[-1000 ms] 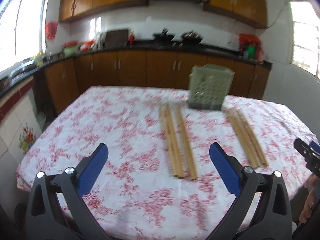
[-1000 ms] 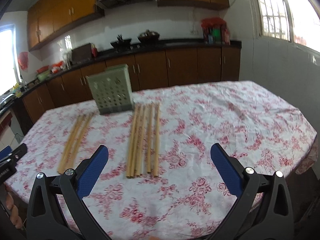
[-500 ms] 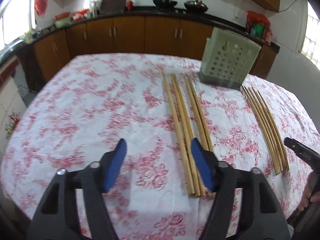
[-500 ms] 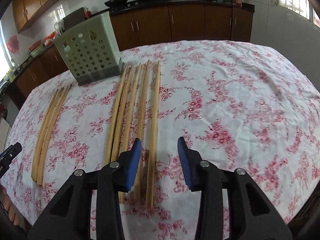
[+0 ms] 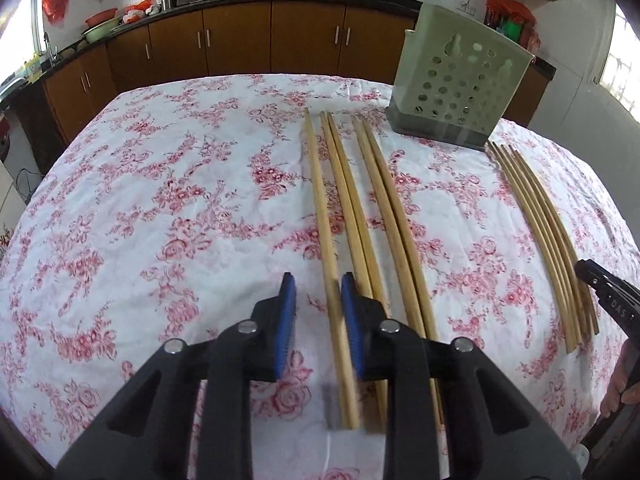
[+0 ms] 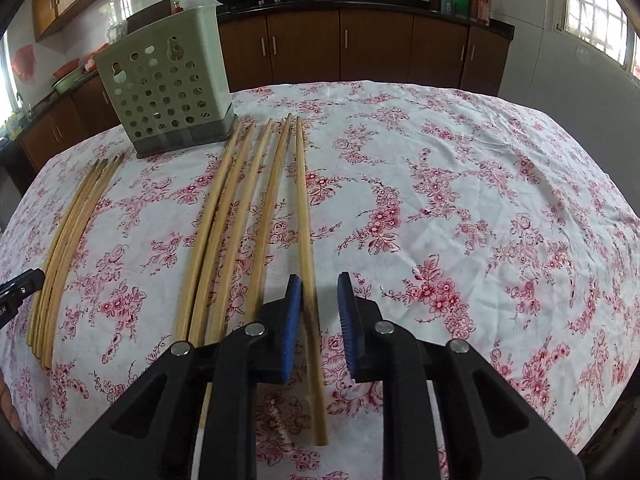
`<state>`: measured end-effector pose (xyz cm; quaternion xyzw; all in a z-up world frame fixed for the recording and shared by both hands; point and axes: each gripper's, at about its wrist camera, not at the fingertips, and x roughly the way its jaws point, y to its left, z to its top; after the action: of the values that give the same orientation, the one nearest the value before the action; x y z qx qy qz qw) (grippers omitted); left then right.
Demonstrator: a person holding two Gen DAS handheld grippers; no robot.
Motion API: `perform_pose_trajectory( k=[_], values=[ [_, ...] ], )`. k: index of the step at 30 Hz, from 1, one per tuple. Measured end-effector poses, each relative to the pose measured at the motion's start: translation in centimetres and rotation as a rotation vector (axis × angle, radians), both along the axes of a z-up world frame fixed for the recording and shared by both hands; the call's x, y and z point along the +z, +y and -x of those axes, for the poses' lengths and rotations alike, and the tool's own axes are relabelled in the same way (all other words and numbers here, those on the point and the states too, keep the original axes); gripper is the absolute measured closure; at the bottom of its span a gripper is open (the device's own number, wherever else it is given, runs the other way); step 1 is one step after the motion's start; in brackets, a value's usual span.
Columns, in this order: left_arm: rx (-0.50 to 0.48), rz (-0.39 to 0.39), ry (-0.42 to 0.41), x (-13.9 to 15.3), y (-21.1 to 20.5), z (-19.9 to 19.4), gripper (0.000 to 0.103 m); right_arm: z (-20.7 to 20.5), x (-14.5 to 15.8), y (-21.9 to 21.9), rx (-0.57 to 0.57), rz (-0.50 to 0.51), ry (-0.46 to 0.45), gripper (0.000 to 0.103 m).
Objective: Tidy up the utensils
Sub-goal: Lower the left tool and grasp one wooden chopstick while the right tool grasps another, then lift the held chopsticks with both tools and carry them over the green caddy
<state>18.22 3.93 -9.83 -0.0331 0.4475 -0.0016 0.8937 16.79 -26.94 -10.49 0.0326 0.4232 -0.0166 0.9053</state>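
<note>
On the white tablecloth with the red flower print [image 5: 168,216], a pale green perforated plastic utensil holder [image 5: 460,76] stands upright at the far side and serves as the reference. Two sets of long light wooden chopsticks lie flat in front of it, running from its base toward the near edge. One set of five [image 5: 360,216] starts just beside the holder's left front corner in the left wrist view. The other set of five [image 6: 244,216] starts just beside its right front corner in the right wrist view.

Left gripper [image 5: 318,320]: black tongs with blue pads, closing. The outermost chopstick of its set [image 5: 326,248], the one farthest from the holder, lies between the pads; the right pad is at the stick, the left pad stands clear.

Right gripper [image 6: 318,320]: closing. The outermost chopstick of its set [image 6: 305,232] lies between the pads; the left pad is at the stick, the right pad stands clear.
</note>
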Motion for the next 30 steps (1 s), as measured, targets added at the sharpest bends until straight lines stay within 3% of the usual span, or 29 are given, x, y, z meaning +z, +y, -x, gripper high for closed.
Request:
perform_pose_trajectory(
  k=[6, 9, 20, 30],
  values=[
    [0.006, -0.015, 0.000, 0.0, 0.8, -0.7, 0.094, 0.0, -0.1, 0.1, 0.010, 0.017, -0.009, 0.084],
    [-0.003, -0.017, -0.004, 0.0, 1.5, -1.2, 0.094, -0.5, -0.2, -0.2, 0.012, 0.021, -0.010, 0.093],
    [0.012, -0.074, -0.017, 0.0, 3.5, -2.7, 0.092, -3.4, -0.2, -2.4, -0.027, 0.028, -0.006, 0.094],
    [0.016, -0.065, -0.021, 0.0, 3.7, -2.0, 0.094, -1.5, -0.1, -2.3, -0.009, 0.029, -0.007, 0.095]
  ],
)
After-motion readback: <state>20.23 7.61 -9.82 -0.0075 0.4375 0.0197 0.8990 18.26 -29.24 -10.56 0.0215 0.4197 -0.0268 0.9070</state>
